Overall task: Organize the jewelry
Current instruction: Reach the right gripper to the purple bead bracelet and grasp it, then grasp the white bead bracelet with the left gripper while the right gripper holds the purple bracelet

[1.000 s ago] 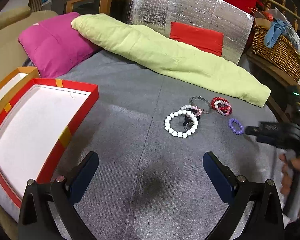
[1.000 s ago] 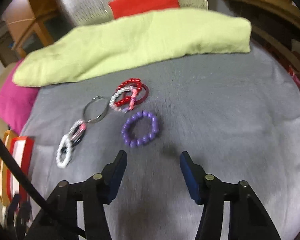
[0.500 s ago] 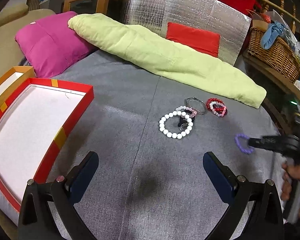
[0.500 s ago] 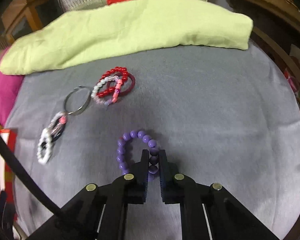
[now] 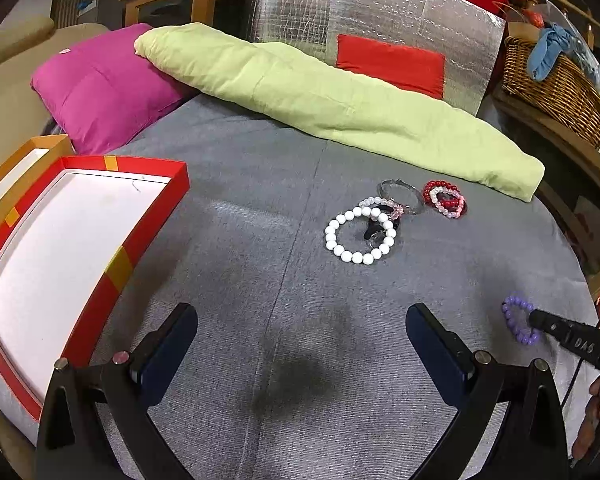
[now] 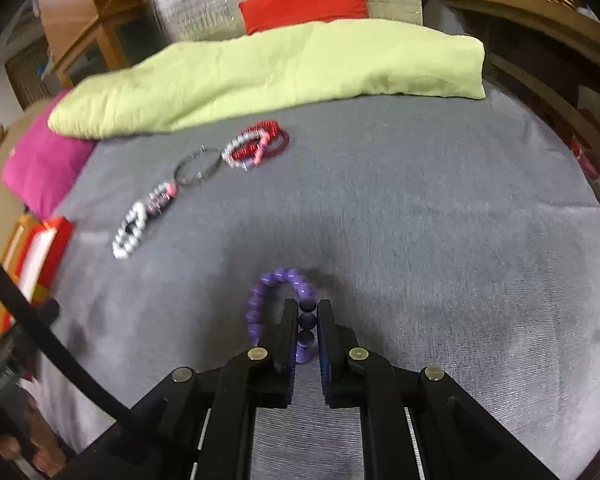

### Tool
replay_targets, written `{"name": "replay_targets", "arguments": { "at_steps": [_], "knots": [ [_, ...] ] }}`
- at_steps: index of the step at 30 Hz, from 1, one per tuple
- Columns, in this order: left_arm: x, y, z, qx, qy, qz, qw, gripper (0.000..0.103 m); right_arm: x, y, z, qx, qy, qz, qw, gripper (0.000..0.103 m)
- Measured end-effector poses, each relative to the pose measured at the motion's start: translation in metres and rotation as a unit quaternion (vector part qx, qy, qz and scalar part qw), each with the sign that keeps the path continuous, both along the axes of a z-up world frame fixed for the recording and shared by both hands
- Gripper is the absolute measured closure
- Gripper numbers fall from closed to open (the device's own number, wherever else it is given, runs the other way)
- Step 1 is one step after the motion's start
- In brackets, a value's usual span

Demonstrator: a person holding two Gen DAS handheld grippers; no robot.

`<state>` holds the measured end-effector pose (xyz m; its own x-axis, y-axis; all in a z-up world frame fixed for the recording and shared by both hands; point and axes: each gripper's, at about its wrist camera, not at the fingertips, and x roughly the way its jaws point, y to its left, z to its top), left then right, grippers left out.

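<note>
Purple bead bracelet [image 6: 278,300] pinched upright (loop dangling); other bracelets [image 5: 388,216] clustered apart

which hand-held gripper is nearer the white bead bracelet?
Left. The left hand-held gripper is open just short of the white bead bracelet; the right holds the purple bracelet farther off.

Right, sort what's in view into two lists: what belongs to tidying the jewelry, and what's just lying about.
Job:
purple bracelet, pinched in the right gripper
white bracelet
silver bangle
red bracelets
red box
left gripper, open

Lying about:
green cushion
pink pillow
wicker basket
</note>
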<state>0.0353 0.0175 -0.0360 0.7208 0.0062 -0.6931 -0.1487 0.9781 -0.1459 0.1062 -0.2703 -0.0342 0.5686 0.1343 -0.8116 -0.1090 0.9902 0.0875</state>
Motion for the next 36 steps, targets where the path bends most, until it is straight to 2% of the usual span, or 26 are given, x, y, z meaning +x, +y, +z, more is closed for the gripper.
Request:
{"name": "replay_targets", "arguments": {
  "at_steps": [4, 6, 10, 12, 15, 19, 22, 27, 28, 30, 32, 34, 36],
  "knots": [
    [-0.002, 0.000, 0.002, -0.004, -0.004, -0.006, 1.0000, 0.000, 0.003, 0.004, -0.007, -0.036, 0.015, 0.001, 0.999, 0.090],
    [-0.003, 0.002, 0.004, -0.012, -0.007, -0.007, 0.9999, 0.000, 0.005, 0.009, -0.008, -0.051, 0.027, 0.011, 0.998, 0.077],
    [-0.004, 0.005, 0.007, -0.022, -0.012, -0.008, 0.9996, 0.000, 0.013, 0.017, -0.011, -0.081, 0.056, 0.016, 0.995, 0.078],
    [-0.003, 0.005, 0.007, -0.022, -0.012, -0.007, 0.9997, 0.000, 0.019, 0.014, -0.010, -0.067, 0.072, 0.016, 0.995, 0.093],
    [-0.002, 0.007, 0.006, -0.024, -0.007, -0.004, 0.9997, 0.000, 0.019, 0.016, -0.008, -0.074, 0.068, 0.023, 0.995, 0.093],
    [0.000, 0.004, 0.003, -0.015, 0.001, -0.007, 0.9999, 0.000, 0.007, 0.003, -0.008, -0.028, 0.048, 0.008, 0.998, 0.093],
    [0.009, 0.005, 0.002, -0.032, 0.017, -0.021, 0.9991, 0.000, 0.000, -0.003, -0.011, -0.009, 0.031, 0.006, 0.999, 0.093],
    [0.056, 0.021, 0.007, -0.057, 0.040, -0.007, 0.9976, 0.000, -0.007, -0.006, -0.015, -0.010, 0.015, 0.019, 1.000, 0.093],
    [0.064, 0.021, 0.006, -0.054, 0.049, -0.005, 0.9973, 0.001, -0.007, -0.007, -0.014, -0.006, 0.016, 0.020, 1.000, 0.093],
    [0.089, 0.020, -0.002, -0.031, 0.085, 0.004, 0.9959, 0.020, -0.005, -0.007, -0.013, 0.008, 0.019, 0.021, 1.000, 0.093],
    [0.102, 0.017, -0.009, -0.021, 0.109, 0.002, 0.9938, 0.030, -0.003, -0.010, -0.012, 0.017, 0.021, 0.021, 0.999, 0.093],
    [0.111, 0.011, -0.016, -0.007, 0.132, -0.004, 0.9912, 0.037, 0.001, -0.008, -0.014, 0.020, 0.022, 0.023, 0.999, 0.093],
    [0.114, 0.003, -0.018, 0.006, 0.132, -0.021, 0.9909, 0.041, 0.001, -0.009, -0.014, 0.023, 0.022, 0.023, 0.999, 0.093]
  ]
}}
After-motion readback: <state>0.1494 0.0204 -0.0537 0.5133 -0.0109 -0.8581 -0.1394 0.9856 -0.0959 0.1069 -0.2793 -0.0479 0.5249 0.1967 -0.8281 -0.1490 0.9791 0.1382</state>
